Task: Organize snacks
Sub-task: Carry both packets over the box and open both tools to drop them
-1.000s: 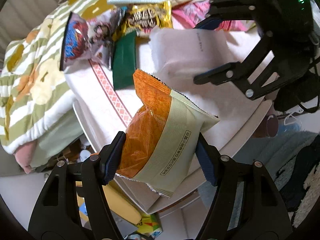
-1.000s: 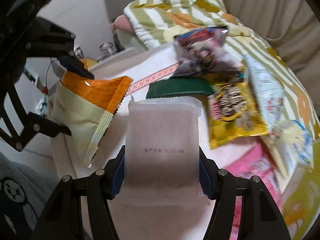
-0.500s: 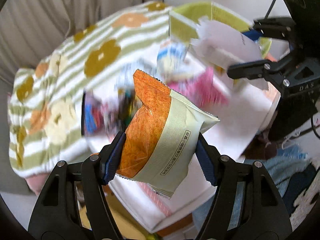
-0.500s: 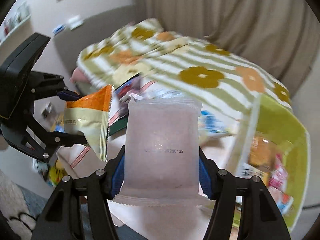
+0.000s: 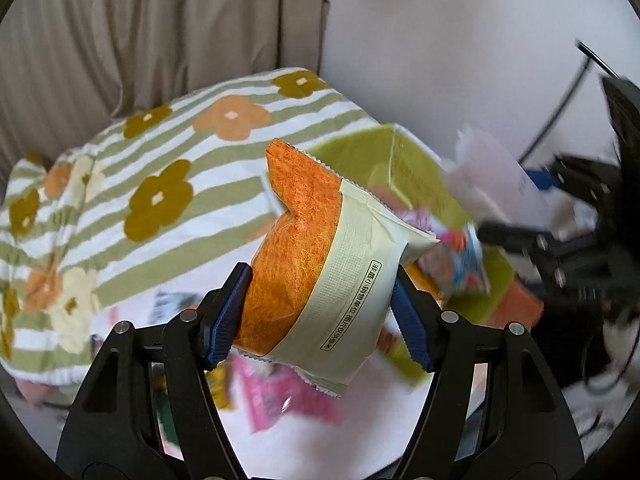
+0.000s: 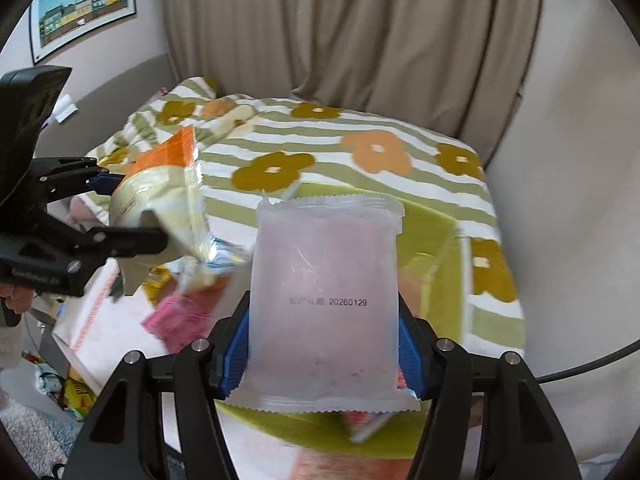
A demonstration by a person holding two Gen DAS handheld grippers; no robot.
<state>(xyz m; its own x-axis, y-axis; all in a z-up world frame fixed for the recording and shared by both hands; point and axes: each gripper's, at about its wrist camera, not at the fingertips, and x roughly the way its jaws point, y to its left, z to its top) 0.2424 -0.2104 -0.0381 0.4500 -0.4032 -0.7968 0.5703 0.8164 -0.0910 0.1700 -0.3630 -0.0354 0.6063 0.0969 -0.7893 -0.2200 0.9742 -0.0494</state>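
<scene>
Step in hand: transfer. The left gripper (image 5: 320, 312) jaws clamp the orange-and-cream crinkled snack packet (image 5: 316, 280); the right gripper (image 6: 324, 344) jaws clamp the frosted pink-white sachet (image 6: 326, 304). Next: lower both into the lime-green box (image 6: 430, 240) at 2 o'clock, then release.

Left hand-held gripper (image 5: 320, 312) clamps an orange-and-cream snack packet (image 5: 320, 276) above a green box (image 5: 420, 164).

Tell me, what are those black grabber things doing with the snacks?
A person is tidying snacks with two hand-held tongs. The left tongs grip an orange and cream snack bag. The right tongs grip a pale pink packet. Both are held up in the air near a green box that already has snacks in it, beside a flowery blanket.
</scene>
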